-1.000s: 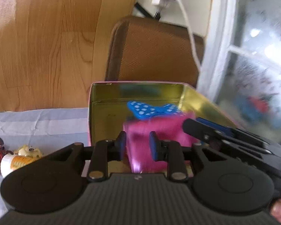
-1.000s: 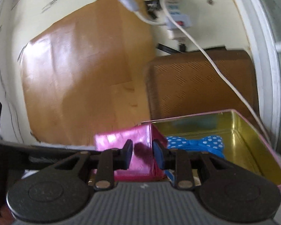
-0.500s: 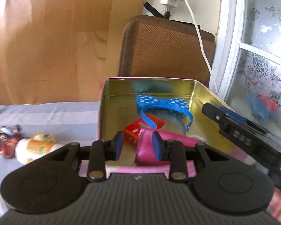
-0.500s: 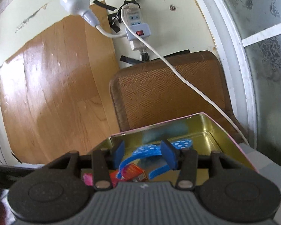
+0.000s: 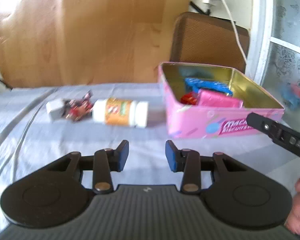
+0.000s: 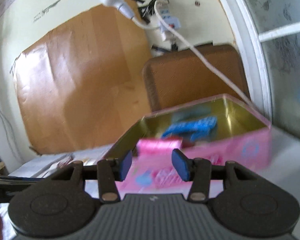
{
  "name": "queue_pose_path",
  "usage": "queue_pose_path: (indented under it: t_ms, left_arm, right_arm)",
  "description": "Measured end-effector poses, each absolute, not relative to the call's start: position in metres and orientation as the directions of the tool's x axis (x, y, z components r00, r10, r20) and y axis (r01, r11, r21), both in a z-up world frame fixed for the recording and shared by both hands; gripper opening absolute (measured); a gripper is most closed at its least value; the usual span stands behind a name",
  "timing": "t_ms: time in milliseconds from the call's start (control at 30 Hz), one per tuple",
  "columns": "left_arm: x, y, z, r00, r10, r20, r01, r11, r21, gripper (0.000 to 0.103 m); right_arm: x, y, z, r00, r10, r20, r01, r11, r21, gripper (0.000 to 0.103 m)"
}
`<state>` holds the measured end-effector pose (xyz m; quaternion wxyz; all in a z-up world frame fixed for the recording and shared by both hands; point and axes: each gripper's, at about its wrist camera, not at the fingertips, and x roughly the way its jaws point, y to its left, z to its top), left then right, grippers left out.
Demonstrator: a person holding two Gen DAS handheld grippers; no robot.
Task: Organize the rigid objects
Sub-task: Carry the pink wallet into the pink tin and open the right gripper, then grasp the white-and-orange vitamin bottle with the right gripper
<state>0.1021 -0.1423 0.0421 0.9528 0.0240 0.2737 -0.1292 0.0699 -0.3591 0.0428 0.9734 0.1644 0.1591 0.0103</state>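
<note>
A pink tin (image 5: 198, 122) with a gold inside stands on the grey cloth; it holds a shiny pink box (image 5: 218, 100), a blue dotted bow headband (image 5: 208, 84) and a small red pack (image 5: 188, 98). My left gripper (image 5: 147, 158) is open and empty, low over the cloth in front of the tin's left corner. A white bottle with an orange label (image 5: 120, 113) lies left of the tin, beside a red toy (image 5: 78, 108) and a white block (image 5: 55, 109). My right gripper (image 6: 153, 165) is open and empty just before the tin (image 6: 240, 150); the pink box (image 6: 160, 146) lies inside.
A brown chair back (image 5: 208, 42) stands behind the tin. A wood-pattern panel (image 5: 80, 30) covers the wall. A white cable (image 6: 206, 60) hangs from a power strip (image 6: 168, 24). A frosted window (image 5: 290, 40) is at the right. The right gripper's body (image 5: 280, 136) reaches in from the right.
The right gripper let go of the pink box, which now lies in the tin. Both grippers opened wider and drew back from the tin; the left one swung left.
</note>
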Motion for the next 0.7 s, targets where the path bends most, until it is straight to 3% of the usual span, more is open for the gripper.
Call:
queue_pose_path:
  t_ms: [233,433,700]
  left_arm:
    - [0.077,-0.103,0.032,0.824,-0.194,-0.532,0.210,0.977,-0.031,0.047]
    - [0.060,-0.079,0.028,0.835,-0.158,-0.528,0.168,0.985,-0.029,0.054]
    - [0.039,-0.074,0.023,0.836,-0.189,-0.516,0.222,0.975,0.002,0.055]
  right_arm:
    - [0.042,-0.311,0.050,0.933,0.098,-0.345,0.007,0.956,0.292,0.061]
    - [0.028,-0.296,0.052,0.917,0.129,-0.377,0.011,0.938,0.347,0.062]
    - [0.010,-0.294,0.054,0.916,0.112,-0.386,0.048,0.923,0.382,0.062]
